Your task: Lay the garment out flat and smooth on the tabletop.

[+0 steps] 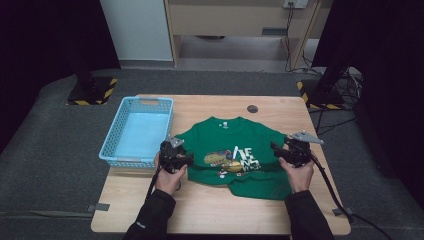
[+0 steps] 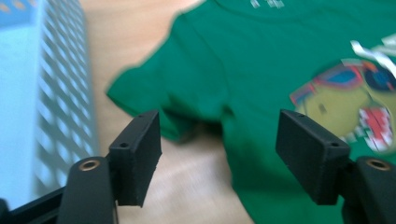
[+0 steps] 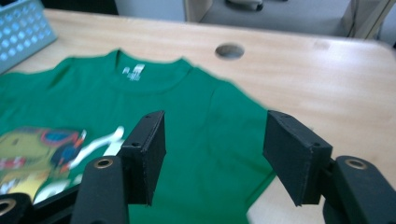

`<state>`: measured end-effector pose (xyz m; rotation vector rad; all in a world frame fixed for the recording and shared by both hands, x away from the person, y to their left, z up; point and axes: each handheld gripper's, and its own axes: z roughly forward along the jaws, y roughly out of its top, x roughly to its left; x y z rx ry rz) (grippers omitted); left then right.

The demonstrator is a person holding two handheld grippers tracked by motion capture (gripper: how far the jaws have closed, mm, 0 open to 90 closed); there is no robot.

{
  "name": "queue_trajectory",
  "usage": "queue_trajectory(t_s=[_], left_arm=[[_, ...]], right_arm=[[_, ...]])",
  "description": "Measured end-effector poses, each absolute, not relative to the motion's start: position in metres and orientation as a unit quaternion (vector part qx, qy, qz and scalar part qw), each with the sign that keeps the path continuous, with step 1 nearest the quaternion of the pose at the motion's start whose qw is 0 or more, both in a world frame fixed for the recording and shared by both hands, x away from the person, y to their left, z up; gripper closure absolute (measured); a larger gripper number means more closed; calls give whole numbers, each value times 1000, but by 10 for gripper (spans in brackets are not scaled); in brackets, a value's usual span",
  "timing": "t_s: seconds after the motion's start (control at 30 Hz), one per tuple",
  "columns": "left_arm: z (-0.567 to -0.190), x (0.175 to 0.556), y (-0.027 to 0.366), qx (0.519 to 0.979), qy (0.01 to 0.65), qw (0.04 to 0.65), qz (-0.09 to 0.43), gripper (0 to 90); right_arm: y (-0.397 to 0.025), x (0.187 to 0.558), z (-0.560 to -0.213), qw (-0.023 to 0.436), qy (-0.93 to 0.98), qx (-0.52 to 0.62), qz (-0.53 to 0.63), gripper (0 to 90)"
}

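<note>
To the left of the left gripper point(image 1: 186, 159) stands a blue basket point(image 1: 116, 135), empty as far as the high view shows; the left gripper itself has its jaws spread wide with nothing between them, hovering at the sleeve point(image 2: 154, 105) of a green t-shirt point(image 1: 235, 155) that lies face up on the wooden table point(image 1: 210, 210), collar away from the person; in the left gripper view that sleeve sits just ahead of the jaws and between them, its edge slightly lifted off the wood; the shirt looks light, soft and limp, so it would likely sag and fold wherever it is unsupported, and a pinch through a hem or sleeve seam should hold better than one on a single flat layer; the printed picture point(image 1: 232, 161) in the middle may be a little stiffer; the bottom hem, nearest the person, is already rumpled; at the shirt's far side the right gripper point(image 1: 276, 148) also gapes empty, its jaws over the other sleeve point(image 3: 233, 140), a sensible matching hold.
</note>
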<state>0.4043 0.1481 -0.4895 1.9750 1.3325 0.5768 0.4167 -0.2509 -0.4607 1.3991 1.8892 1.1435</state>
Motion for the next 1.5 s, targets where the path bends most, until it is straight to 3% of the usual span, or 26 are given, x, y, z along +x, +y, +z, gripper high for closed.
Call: queue_trajectory(t_s=[0.47,0.77,1.07,1.3,1.5], left_arm=[[-521,372,147,766,509,343,191,316],[-531,369,140,772,502,330,209,279],[-534,366,144,765,504,339,214,260],[-534,361,145,767,498,334,228,261],[-532,355,145,774,491,322,237,262]], right_arm=[[-242,378,-496,246,731,496,399,312],[-237,355,-489,270,735,481,394,250],[-224,359,-513,271,767,473,338,216],[-235,366,-531,212,764,502,347,206],[-235,362,-535,209,774,493,337,195]])
